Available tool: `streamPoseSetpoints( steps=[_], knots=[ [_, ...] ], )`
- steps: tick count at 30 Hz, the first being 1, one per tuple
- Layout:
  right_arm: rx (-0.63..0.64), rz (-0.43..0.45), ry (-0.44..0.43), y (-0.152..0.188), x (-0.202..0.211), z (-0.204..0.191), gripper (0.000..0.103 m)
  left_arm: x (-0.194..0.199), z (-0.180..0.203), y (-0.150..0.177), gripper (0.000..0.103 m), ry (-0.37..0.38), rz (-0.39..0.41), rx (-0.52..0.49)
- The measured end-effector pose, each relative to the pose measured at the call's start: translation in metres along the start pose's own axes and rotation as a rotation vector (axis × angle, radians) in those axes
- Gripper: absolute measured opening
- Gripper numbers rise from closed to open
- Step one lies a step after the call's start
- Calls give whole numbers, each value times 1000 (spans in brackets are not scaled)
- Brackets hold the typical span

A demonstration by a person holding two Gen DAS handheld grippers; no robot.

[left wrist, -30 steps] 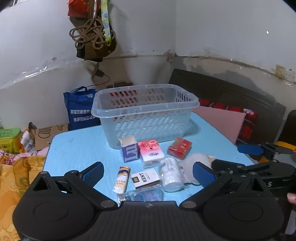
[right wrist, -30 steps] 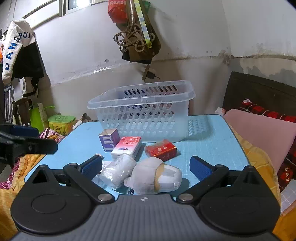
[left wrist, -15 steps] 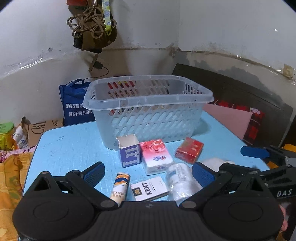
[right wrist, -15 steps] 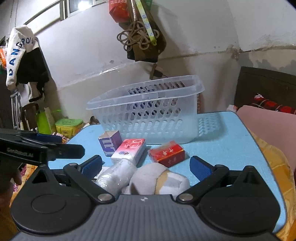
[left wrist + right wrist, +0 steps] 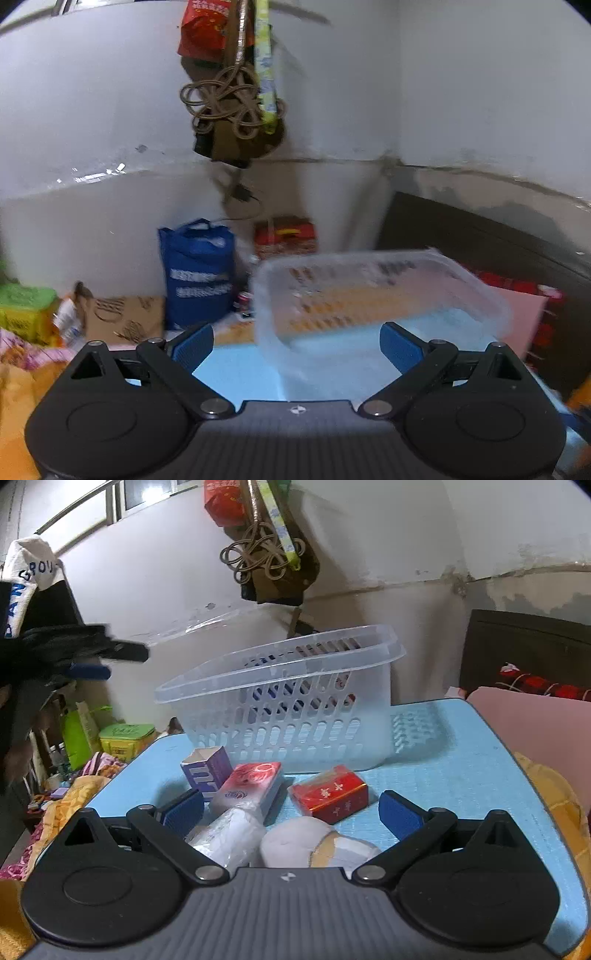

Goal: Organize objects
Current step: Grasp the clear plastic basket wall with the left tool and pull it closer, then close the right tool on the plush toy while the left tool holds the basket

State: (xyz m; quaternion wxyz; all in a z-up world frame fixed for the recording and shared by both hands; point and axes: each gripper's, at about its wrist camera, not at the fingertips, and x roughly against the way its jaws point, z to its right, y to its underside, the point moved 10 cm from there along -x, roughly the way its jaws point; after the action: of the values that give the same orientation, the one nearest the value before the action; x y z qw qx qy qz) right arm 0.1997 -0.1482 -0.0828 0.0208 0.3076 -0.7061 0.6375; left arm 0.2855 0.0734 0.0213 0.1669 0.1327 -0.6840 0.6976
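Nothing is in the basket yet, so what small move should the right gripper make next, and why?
Probably ease the open right gripper down and close on the plush toy: it lies nearest, between the fingers, while the basket stands empty behind.

On the blue tabletop (image 5: 461, 760) a clear slotted basket (image 5: 295, 709) stands behind a purple carton (image 5: 207, 771), a tissue pack (image 5: 251, 786) and a red box (image 5: 330, 794). The right gripper (image 5: 291, 812), fingers (image 5: 399, 814) spread wide, hovers over a plush toy (image 5: 317, 843) and a wrapped roll (image 5: 225, 836).

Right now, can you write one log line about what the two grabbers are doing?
left gripper: open, raised, nothing held | right gripper: open, low over plush toy | basket: on table
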Motion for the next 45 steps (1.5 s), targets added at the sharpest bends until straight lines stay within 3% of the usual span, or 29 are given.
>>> streamPoseSetpoints(
  steps=[4,9,12,16,19,31,45],
  knots=[
    [-9,-22,15,3,-1,2,103,-60,-15,-5,94,-72,-97,7],
    [36,-40,47,2,3,4,103,-107,-16,10,79,-60,-199,62],
    [14,-29,53,-1,4,11,103,-115,-11,19,65,-73,-238,52],
    [0,-49,52,7,-4,14,103,-114,-8,26,33,-98,-243,32],
    [2,-67,54,17,-7,14,103,-112,-12,22,25,-135,-234,26],
    [-3,-49,39,49,1,24,103,-106,-11,24,26,-145,-230,24],
    [50,10,41,46,-1,17,103,-106,-10,25,27,-159,-224,41]
  ],
)
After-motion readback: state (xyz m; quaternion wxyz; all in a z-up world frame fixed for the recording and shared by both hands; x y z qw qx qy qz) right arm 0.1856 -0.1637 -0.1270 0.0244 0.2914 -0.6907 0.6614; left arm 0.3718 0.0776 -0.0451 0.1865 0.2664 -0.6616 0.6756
